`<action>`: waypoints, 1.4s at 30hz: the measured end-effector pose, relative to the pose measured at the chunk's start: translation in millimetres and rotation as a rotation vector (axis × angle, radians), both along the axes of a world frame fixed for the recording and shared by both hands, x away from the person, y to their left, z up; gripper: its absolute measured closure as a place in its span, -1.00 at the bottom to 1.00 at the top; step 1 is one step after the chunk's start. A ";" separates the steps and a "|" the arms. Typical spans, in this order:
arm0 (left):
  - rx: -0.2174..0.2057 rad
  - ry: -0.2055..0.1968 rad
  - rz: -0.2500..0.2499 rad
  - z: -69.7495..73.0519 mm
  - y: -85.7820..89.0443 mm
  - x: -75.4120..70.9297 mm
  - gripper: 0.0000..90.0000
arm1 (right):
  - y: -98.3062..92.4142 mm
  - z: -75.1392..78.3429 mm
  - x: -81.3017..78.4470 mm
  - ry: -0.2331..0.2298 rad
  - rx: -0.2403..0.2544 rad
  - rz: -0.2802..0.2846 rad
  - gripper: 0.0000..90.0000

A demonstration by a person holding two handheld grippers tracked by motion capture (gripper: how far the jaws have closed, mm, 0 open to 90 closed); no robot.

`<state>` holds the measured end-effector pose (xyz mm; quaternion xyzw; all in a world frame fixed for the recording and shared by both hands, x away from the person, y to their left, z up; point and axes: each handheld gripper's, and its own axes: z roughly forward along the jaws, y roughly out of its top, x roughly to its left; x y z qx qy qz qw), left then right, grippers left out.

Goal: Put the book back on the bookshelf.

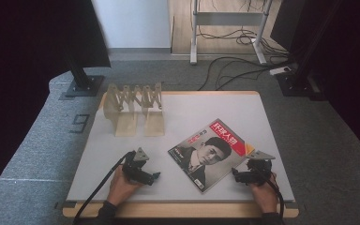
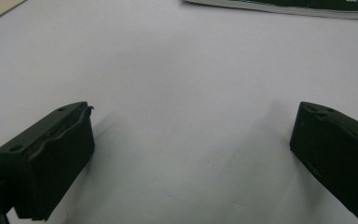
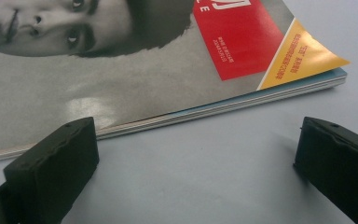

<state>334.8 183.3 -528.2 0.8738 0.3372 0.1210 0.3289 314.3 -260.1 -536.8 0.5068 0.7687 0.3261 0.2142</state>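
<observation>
Magazine: the magazine [image 1: 211, 154] lies flat and closed, cover up, on the near right part of the desk [image 1: 243, 112], turned at a slant so its corners point toward the desk's edges.
Cover: a grey portrait, a red title block [image 3: 235, 35] and a yellow corner flash [image 3: 303, 56]; in the right gripper view the stacked page edges show along the near side.
Magazine to right hand-held gripper: the right hand-held gripper [image 1: 242, 176] sits just beside the magazine's near right edge, low over the desk and pointing at it; in its own view one jaw stands in front of that edge and the other stands off to the side over bare desk. Whether the first jaw touches the magazine I cannot tell.
Right hand-held gripper state: jaws spread wide with nothing between the pads [image 3: 56, 158]; it grips nothing.
Magazine to left hand-held gripper: the left hand-held gripper [image 1: 153, 177] rests on the desk near the magazine's left corner, apart from it; in the left gripper view only a strip of the magazine [image 2: 279, 7] runs along the top edge, beyond the jaws.
Left hand-held gripper state: jaws spread wide over bare desk, holding nothing.
Hands: the person's left hand [image 1: 122, 185] and right hand [image 1: 265, 190] each grasp a hand-held gripper at the desk's near edge.
Rack: a pale folding rack [image 1: 133, 105] stands at the desk's far left, well apart from the magazine.
</observation>
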 end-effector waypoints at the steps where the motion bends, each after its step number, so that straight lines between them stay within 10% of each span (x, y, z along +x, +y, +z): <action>1: 0.000 0.000 0.000 0.0 0.0 0.0 -1.00 | 0.0 0.0 0.0 0.000 0.000 0.000 -1.00; 28: -0.037 0.014 0.015 6.8 -0.5 10.3 -1.00 | 0.0 1.3 0.5 0.003 -0.004 0.010 -1.00; 42: -0.017 0.035 -0.149 28.3 -53.1 45.3 -1.00 | -1.1 13.5 6.9 -0.029 0.005 0.051 -1.00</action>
